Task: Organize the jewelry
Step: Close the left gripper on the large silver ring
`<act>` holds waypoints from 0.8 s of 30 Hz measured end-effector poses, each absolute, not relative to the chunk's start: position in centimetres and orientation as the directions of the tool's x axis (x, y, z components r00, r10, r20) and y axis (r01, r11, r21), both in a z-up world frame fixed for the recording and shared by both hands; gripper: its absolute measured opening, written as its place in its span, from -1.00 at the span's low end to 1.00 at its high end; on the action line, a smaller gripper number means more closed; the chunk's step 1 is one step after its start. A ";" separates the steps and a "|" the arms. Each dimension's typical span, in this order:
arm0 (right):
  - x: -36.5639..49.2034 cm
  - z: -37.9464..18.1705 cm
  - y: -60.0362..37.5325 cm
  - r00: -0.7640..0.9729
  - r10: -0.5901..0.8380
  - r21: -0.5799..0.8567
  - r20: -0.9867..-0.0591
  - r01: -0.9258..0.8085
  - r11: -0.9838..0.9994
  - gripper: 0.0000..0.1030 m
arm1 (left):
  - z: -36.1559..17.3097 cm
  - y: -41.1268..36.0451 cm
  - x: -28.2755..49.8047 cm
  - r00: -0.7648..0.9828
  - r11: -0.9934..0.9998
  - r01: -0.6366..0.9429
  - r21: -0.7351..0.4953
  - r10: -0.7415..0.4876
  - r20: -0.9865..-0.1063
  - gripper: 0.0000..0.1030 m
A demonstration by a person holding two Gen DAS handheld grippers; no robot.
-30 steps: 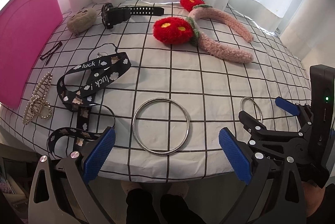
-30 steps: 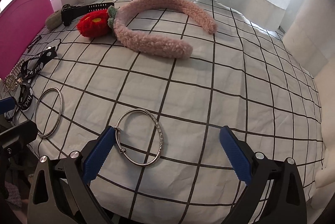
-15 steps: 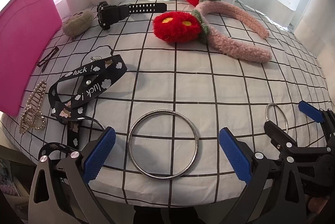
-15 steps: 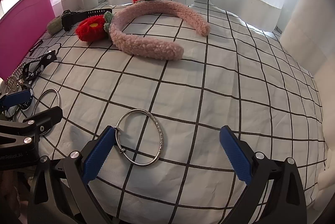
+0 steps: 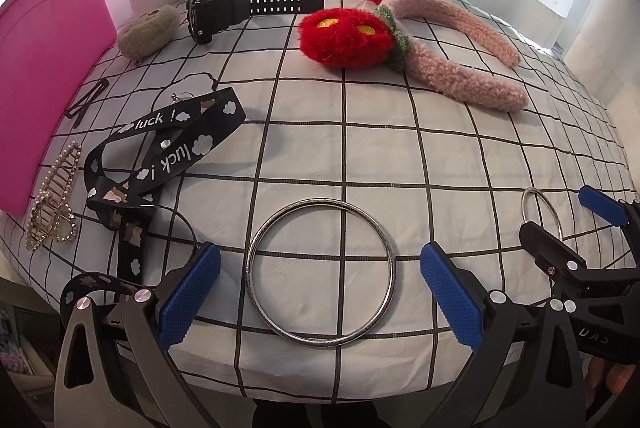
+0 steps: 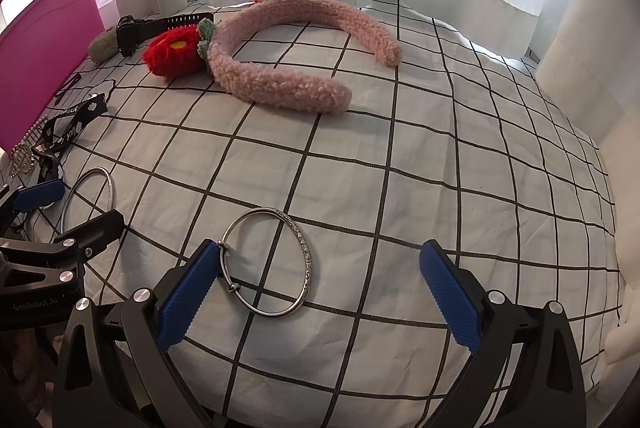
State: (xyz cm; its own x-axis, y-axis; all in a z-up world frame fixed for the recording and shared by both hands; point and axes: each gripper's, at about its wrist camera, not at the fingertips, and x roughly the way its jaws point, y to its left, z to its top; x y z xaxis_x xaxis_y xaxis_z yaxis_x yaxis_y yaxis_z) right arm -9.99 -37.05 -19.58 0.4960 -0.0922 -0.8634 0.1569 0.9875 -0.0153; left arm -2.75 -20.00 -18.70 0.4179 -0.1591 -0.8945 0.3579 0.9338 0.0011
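A plain silver bangle lies on the checked cloth between the open jaws of my left gripper. A thinner silver bangle with a clasp lies between the open jaws of my right gripper, near its left finger. Both grippers are empty. The thin bangle and the right gripper show at the right of the left wrist view. The plain bangle and the left gripper show at the left of the right wrist view.
A pink bin stands at the left edge. On the cloth lie a pink fuzzy headband with red flowers, a black watch, a black "luck!" lanyard, a pearl hair clip, a fuzzy beige clip. Curtains hang behind.
Both grippers have moved forward over the table. The plain bangle now lies lower, between the left jaws; the thin bangle sits nearer the right gripper's left finger.
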 end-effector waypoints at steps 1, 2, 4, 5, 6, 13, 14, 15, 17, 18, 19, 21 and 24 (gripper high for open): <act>-10.0 -19.6 -37.0 0.497 -0.094 -0.015 -0.863 0.160 0.987 0.83 | -18.7 -20.0 -2.8 0.418 0.932 0.361 0.002 -0.160 -0.894 0.86; -10.0 -19.6 -37.0 0.499 -0.096 -0.015 -0.861 0.163 0.987 0.83 | -18.6 -20.0 -2.9 0.420 0.931 0.365 0.001 -0.163 -0.893 0.82; -10.1 -19.6 -37.0 0.503 -0.097 -0.014 -0.859 0.167 0.986 0.83 | -18.4 -20.2 -3.2 0.421 0.926 0.376 0.001 -0.170 -0.891 0.71; -10.1 -19.5 -37.0 0.504 -0.094 -0.009 -0.859 0.169 0.986 0.82 | -18.2 -20.3 -3.3 0.421 0.924 0.382 0.002 -0.172 -0.891 0.62; -10.1 -19.5 -36.9 0.505 -0.094 -0.009 -0.858 0.169 0.986 0.81 | -18.1 -20.5 -3.5 0.420 0.922 0.387 0.003 -0.174 -0.891 0.52; -10.6 -19.3 -36.6 0.512 -0.095 -0.007 -0.853 0.172 0.985 0.61 | -17.7 -20.7 -3.8 0.414 0.918 0.397 -0.001 -0.181 -0.892 0.37; -10.7 -19.1 -36.5 0.518 -0.095 -0.008 -0.850 0.168 0.986 0.39 | -17.7 -20.7 -3.9 0.414 0.919 0.395 -0.004 -0.182 -0.892 0.36; -10.7 -18.9 -36.3 0.524 -0.097 -0.011 -0.846 0.165 0.986 0.27 | -17.7 -20.7 -3.9 0.415 0.919 0.395 -0.004 -0.182 -0.891 0.36; -10.7 -18.7 -36.2 0.530 -0.100 -0.016 -0.842 0.162 0.987 -0.11 | -17.7 -20.7 -4.0 0.416 0.919 0.394 -0.005 -0.184 -0.891 0.36; -10.7 -18.6 -36.2 0.533 -0.100 -0.015 -0.840 0.161 0.987 -0.17 | -17.7 -20.6 -4.0 0.415 0.920 0.393 -0.008 -0.185 -0.891 0.36; -10.7 -18.6 -36.2 0.533 -0.099 -0.014 -0.840 0.160 0.987 -0.17 | -17.7 -20.7 -4.0 0.414 0.919 0.393 -0.007 -0.184 -0.891 0.36; -10.7 -18.6 -36.2 0.536 -0.098 -0.015 -0.839 0.157 0.988 -0.17 | -17.7 -20.6 -4.0 0.413 0.920 0.391 -0.010 -0.185 -0.892 0.36; -10.8 -18.5 -36.3 0.540 -0.097 -0.012 -0.836 0.159 0.987 -0.18 | -17.6 -20.4 -4.0 0.414 0.923 0.385 -0.012 -0.185 -0.891 0.36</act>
